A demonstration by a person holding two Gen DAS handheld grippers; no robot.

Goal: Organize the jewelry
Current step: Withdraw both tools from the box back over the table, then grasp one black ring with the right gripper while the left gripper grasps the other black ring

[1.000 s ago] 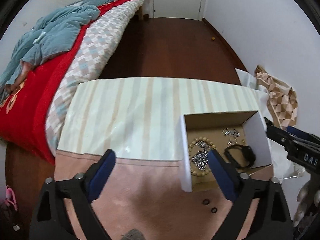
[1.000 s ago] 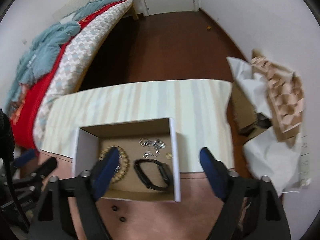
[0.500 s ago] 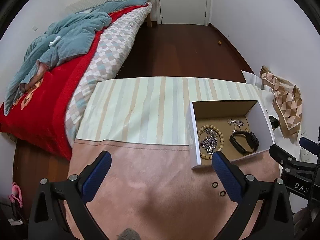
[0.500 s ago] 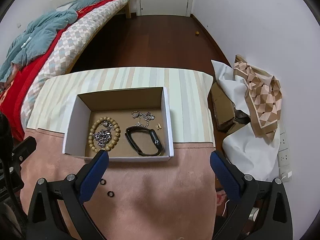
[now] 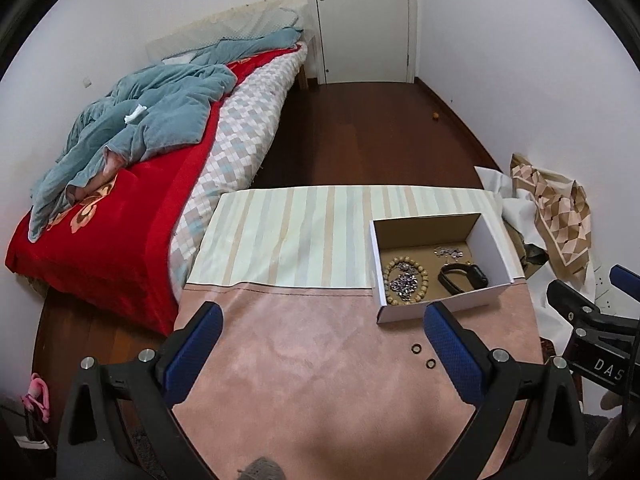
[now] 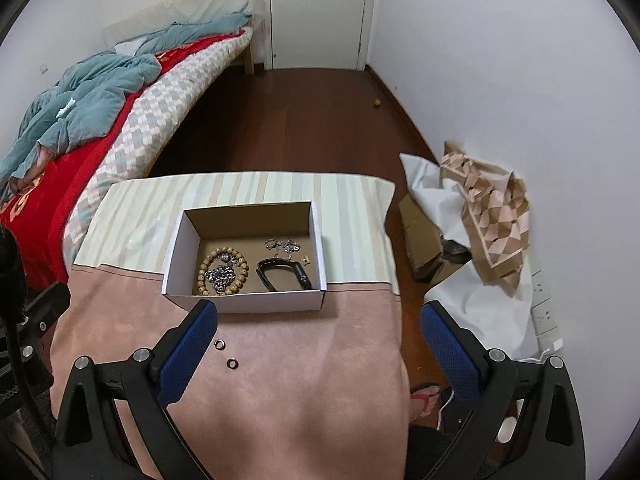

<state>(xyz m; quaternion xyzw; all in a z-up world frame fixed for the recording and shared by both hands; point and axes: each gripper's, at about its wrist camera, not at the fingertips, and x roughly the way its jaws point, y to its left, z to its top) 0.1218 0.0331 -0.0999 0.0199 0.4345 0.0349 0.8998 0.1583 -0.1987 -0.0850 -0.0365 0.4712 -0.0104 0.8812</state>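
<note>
Both the left gripper (image 5: pixel 322 350) and the right gripper (image 6: pixel 318 346) hang with jaws spread wide and empty; the right's have just been opening. Two small rings (image 6: pixel 226 354) lie on the pink counter (image 6: pixel 300 360) at frame centre, just below the white box (image 6: pixel 244 302) holding the beads (image 6: pixel 222 266), chains and black band (image 6: pixel 286 276).

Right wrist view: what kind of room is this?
Most likely a bedroom at home. A bed with a rumpled blanket runs along the wall, a shut door stands at the far end, and a cloth-covered table holds an open box of jewelry.
</note>
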